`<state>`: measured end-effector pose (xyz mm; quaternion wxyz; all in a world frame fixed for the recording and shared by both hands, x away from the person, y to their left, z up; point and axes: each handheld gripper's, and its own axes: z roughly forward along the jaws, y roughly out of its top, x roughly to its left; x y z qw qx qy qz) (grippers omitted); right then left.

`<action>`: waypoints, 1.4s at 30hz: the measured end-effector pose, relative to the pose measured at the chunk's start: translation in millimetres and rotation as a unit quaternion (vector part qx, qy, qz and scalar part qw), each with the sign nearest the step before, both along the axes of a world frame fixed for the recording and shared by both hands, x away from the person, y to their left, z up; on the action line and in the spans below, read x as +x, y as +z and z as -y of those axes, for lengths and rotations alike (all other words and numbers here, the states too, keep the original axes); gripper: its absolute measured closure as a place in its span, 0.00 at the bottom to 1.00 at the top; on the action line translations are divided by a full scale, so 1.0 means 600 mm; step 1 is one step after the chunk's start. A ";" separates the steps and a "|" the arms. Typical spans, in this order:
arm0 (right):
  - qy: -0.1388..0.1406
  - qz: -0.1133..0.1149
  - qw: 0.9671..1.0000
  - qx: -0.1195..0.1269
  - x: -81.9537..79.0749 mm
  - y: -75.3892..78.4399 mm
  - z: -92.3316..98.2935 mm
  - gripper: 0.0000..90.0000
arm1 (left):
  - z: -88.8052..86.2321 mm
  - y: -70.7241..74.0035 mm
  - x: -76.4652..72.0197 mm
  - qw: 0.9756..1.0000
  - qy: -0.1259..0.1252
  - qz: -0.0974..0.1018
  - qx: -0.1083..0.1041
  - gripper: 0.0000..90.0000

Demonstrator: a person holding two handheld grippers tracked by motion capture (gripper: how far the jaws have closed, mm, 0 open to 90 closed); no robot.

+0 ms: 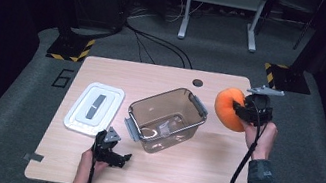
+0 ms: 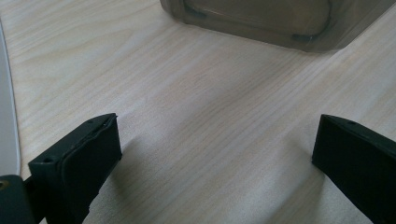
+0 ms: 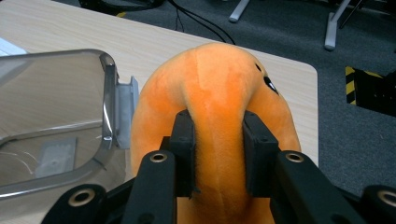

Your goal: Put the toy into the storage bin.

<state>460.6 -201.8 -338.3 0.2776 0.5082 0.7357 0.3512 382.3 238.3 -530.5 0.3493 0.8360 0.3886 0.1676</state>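
- Right gripper view puts us right on the action: the right gripper (image 3: 218, 154) has its two black jaws clamped on a fold of the orange plush toy (image 3: 219, 93), pads pressed into the fabric at lower centre of the frame.
- High view: that toy (image 1: 225, 107) sits at the right of the picture, held above the right edge of the table (image 1: 162, 167), with the right gripper (image 1: 239, 110) on its right side and the person's hand (image 1: 260, 139) just below it.
- To the toy's left, in the middle of the frame, stands the clear plastic box (image 1: 166, 120), open at the top, with grey clips on its ends.
- Right gripper view again: the box rim (image 3: 105, 93) is just left of the toy.
- Over at lower left of the high view, the left gripper (image 1: 121, 159) rests low by the table's near edge.
- Left gripper view: its jaws are spread wide with bare wood between them, and a corner of the box (image 2: 280, 23) shows at the top.
- A white lid (image 1: 94, 108) lies flat at the left, just above the left gripper.
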 end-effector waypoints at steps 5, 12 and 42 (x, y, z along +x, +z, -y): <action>0.000 0.002 1.000 0.007 0.002 0.012 -0.006 0.77 | 0.000 0.000 0.000 1.000 0.000 0.000 0.000 0.01; 0.010 0.004 1.000 0.014 0.003 0.023 -0.012 0.77 | 0.000 -0.001 0.000 1.000 0.004 0.002 -0.004 0.01; 0.058 0.015 0.998 0.026 -0.005 0.089 -0.075 0.77 | 0.000 -0.001 0.000 1.000 0.003 0.000 -0.004 0.01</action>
